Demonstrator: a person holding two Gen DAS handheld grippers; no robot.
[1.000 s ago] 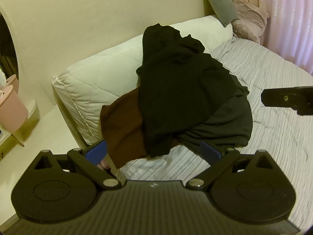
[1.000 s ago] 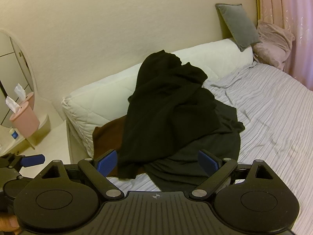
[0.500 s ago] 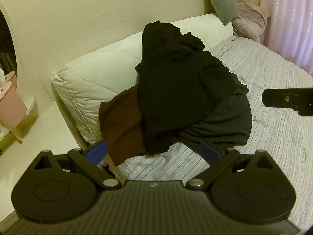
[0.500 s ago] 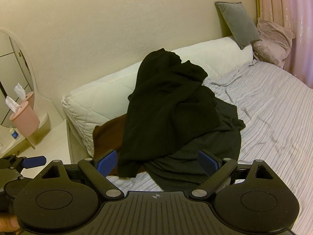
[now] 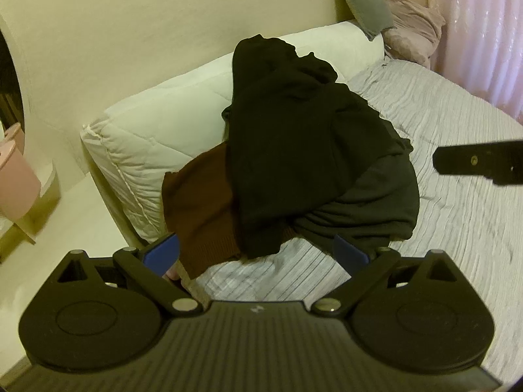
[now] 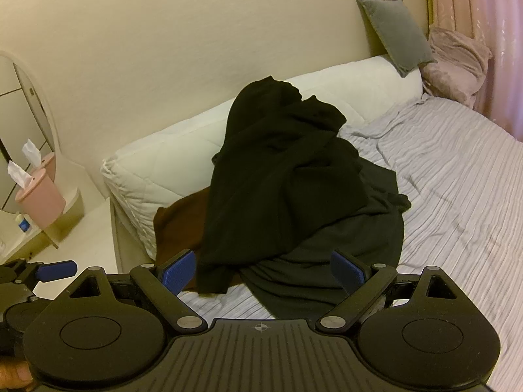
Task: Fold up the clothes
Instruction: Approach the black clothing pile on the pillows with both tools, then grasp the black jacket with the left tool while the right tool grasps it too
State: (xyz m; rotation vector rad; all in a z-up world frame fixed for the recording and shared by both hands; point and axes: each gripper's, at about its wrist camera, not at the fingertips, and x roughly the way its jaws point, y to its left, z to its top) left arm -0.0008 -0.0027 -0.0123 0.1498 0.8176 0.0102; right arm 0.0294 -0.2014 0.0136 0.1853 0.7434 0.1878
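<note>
Three garments lie heaped on the bed (image 6: 457, 176), straight ahead of both hand-held grippers. From the left, one brown garment (image 5: 199, 202) sits beyond the blue left pad of the left hand-held gripper (image 5: 258, 251); one black garment (image 5: 287, 137) is draped over it and up against the long white bolster (image 5: 157, 124); one dark grey garment (image 5: 376, 202) spreads beneath it, ahead of the right pad. There are two pillows, one grey (image 6: 395, 29) and one pink (image 6: 454, 62), far ahead to the right of the right hand-held gripper (image 6: 264, 269), and one pink tissue box (image 6: 41, 199) ahead to its left on the white desk (image 6: 78, 241). Both hand-held grippers have their jaws spread wide, holding nothing and short of the clothes. Compared with a second ago, the left hand-held gripper's view has the pile slightly higher and the pink box further toward the left edge, while the right view is almost unchanged; the pile itself has not been disturbed.
</note>
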